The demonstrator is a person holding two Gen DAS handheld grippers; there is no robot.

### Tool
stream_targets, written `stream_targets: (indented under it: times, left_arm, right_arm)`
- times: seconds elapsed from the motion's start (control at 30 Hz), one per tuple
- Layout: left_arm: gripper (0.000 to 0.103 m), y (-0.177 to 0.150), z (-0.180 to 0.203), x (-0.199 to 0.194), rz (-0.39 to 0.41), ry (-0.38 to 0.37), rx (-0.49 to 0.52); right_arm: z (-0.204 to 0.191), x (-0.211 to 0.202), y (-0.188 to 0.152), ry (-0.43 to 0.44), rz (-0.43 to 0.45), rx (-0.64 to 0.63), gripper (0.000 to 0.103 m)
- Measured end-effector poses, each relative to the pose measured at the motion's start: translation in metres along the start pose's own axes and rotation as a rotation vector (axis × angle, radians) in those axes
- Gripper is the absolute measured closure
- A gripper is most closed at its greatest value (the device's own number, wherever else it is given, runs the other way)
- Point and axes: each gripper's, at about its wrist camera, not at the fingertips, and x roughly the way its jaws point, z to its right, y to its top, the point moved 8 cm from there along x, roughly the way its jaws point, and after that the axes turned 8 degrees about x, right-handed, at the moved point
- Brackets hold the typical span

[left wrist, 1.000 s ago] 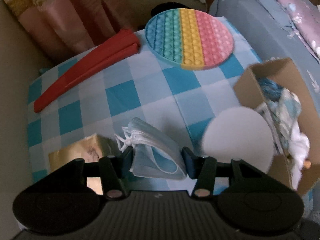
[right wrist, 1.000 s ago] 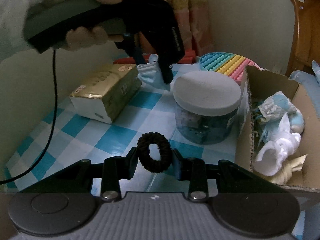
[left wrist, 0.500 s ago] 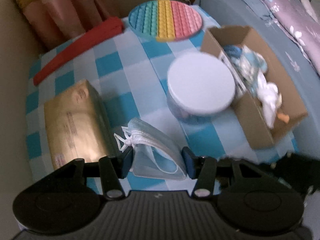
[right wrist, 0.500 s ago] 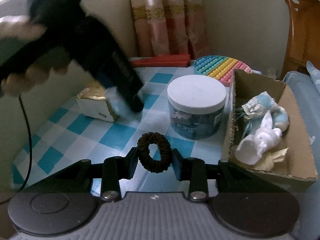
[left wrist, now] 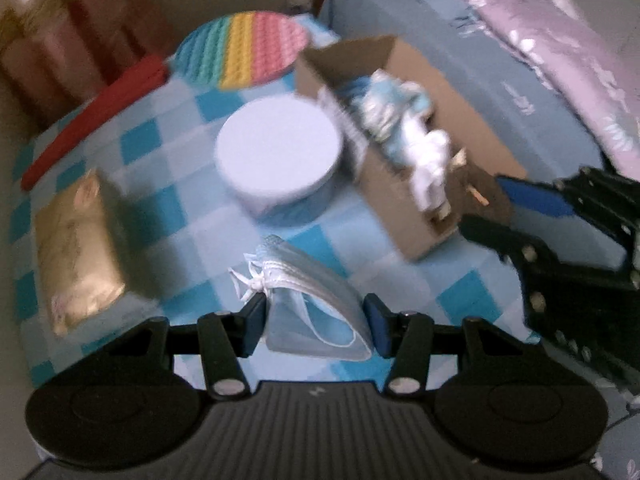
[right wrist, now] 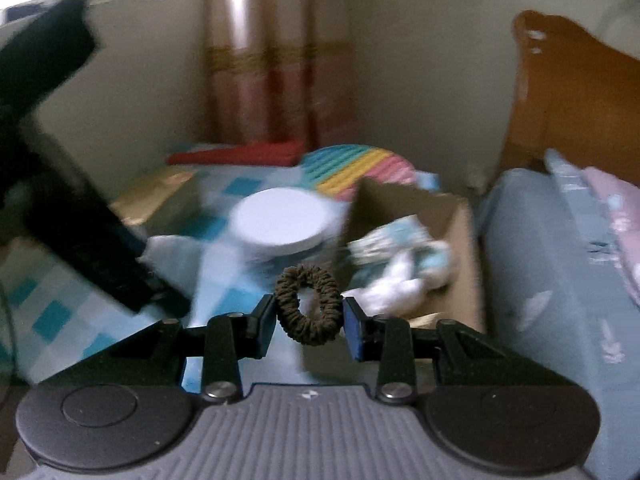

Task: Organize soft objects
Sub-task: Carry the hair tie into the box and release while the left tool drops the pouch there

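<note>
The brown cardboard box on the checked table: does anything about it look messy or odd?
Slightly. The brown cardboard box is crammed with a jumbled heap of white and pale blue soft items, piled rather than folded. Nothing has spilled onto the blue checked tablecloth, and the box shows no damage I can see.

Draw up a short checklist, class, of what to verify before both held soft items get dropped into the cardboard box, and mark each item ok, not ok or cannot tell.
1. Left gripper shut on the blue face mask: ok.
2. Right gripper shut on the dark scrunchie: ok.
3. Cardboard box open at the top: ok.
4. Free room in the box: ok; soft items fill the jar side, the bed side is bare.
5. Mask above the box: not ok; it hangs over the checked cloth.
6. White-lidded jar clear of the way: cannot tell; it stands right beside the box.
</note>
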Motion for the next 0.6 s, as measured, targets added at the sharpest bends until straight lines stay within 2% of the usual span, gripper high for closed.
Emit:
stream_targets:
  times: [0.17,0.3,0.33,0.37,0.4,0.43,0.47,0.6]
  left_arm:
    - [0.051,0.041,0.015,-0.004,0.053,-0.012,0.037]
    - [0.051,0.076,0.024,0.0,0.078,-0.025,0.06]
    - [0.051,0.086,0.025,0.002,0.084,-0.031,0.063]
    - [0.051,0.096,0.025,0.005,0.092,-0.034,0.059]
    - [0.051,0.106,0.025,0.008,0.098,-0.035,0.056]
    - [0.051,0.116,0.024,0.012,0.101,-0.035,0.047]
    - [0.05,0.125,0.023,0.017,0.103,-0.038,0.036]
    - [0.05,0.157,0.018,0.039,0.117,-0.057,-0.023]
  right_arm:
    - [0.037,0.009,0.014,-0.087,0.034,0.017,0.062]
    - [0.055,0.026,0.012,-0.115,0.008,0.037,0.057]
    - [0.057,0.028,0.01,-0.115,0.003,0.039,0.051]
    - [0.058,0.031,0.009,-0.112,-0.005,0.038,0.037]
    - [0.06,0.033,0.008,-0.113,-0.009,0.043,0.029]
    - [0.062,0.033,0.006,-0.111,-0.003,0.056,0.013]
    - [0.062,0.03,0.005,-0.099,0.008,0.068,0.007]
    - [0.062,0.025,0.003,-0.055,0.024,0.088,0.006]
